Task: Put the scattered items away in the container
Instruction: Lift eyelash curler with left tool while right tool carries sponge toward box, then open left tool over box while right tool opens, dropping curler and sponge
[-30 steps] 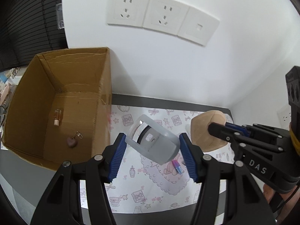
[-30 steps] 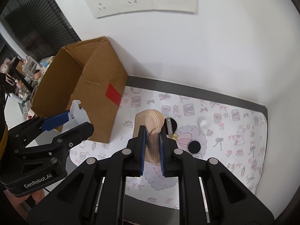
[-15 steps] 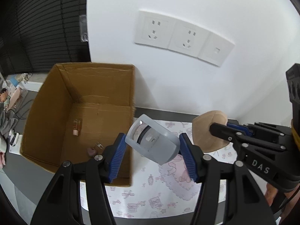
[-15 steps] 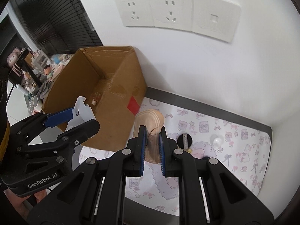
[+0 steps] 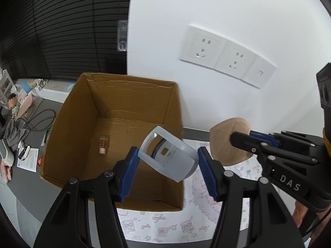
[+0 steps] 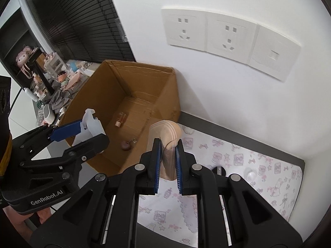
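Left wrist view, nearest first: left gripper (image 5: pixel 167 169) pinching a pale grey plastic eyelash curler (image 5: pixel 168 156) between blue pads, held tilted over the near right part of the open cardboard box (image 5: pixel 68 128). At 3 o'clock from it, right gripper (image 5: pixel 241 138) clamped on a beige face mask (image 5: pixel 222 144), hanging above the patterned mat (image 5: pixel 165 227) just right of the box wall. Deeper, on the box floor, a small glass vial (image 5: pixel 102 145) lying at about 10 o'clock from the curler. Beyond the box, white wall with a row of sockets (image 5: pixel 225 59) at 1 o'clock, dark blinds (image 5: pixel 62 31) at 11 o'clock.

Right wrist view, near to far: right gripper (image 6: pixel 167 161) nearly pressed together, mask (image 6: pixel 165 138) squeezed upright between the pads, over the mat (image 6: pixel 269 177) beside the box's right wall. At 9 o'clock, left gripper (image 6: pixel 82 130) with the curler (image 6: pixel 91 124) over the box's near rim. Inside the box (image 6: pixel 169 95), a brown keychain charm (image 6: pixel 126 145) near the front, vial (image 6: pixel 120 119) further back. On the mat at 3 o'clock, a small clear dome-shaped item (image 6: pixel 250 174), kind unclear. Dark worktop (image 6: pixel 248 140) edging the mat against the wall.
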{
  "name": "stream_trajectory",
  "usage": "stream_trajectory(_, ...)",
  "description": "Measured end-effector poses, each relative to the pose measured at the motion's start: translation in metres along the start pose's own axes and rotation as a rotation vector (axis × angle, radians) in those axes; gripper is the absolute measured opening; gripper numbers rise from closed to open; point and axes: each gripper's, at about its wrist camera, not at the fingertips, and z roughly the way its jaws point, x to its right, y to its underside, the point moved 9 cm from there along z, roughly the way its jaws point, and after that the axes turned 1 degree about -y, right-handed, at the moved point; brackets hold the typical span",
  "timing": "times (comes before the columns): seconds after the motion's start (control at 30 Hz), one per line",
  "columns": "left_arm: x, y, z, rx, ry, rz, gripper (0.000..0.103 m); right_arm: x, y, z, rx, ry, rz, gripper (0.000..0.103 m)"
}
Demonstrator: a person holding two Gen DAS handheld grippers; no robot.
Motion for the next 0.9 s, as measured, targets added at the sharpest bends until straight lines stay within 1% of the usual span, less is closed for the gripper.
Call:
stream_trajectory(0.33, -0.048, -0.008, 0.003, 0.008, -0.032, -0.056, 0.057, -0.041, -0.018, 0.017, -0.012, -0.024, -0.064, 0.013)
stream_trajectory(0.53, -0.073, -0.011, 0.010, 0.003, -0.044, -0.090, 0.057, -0.063, -0.027, 0.038, -0.038, -0.038, -0.091, 0.013)
stream_trajectory(0.9, -0.115, -0.002, 0.037, -0.052, -0.063, -0.149, 0.057, -0.091, -0.033, 0.083, -0.102, -0.061, -0.125, 0.013)
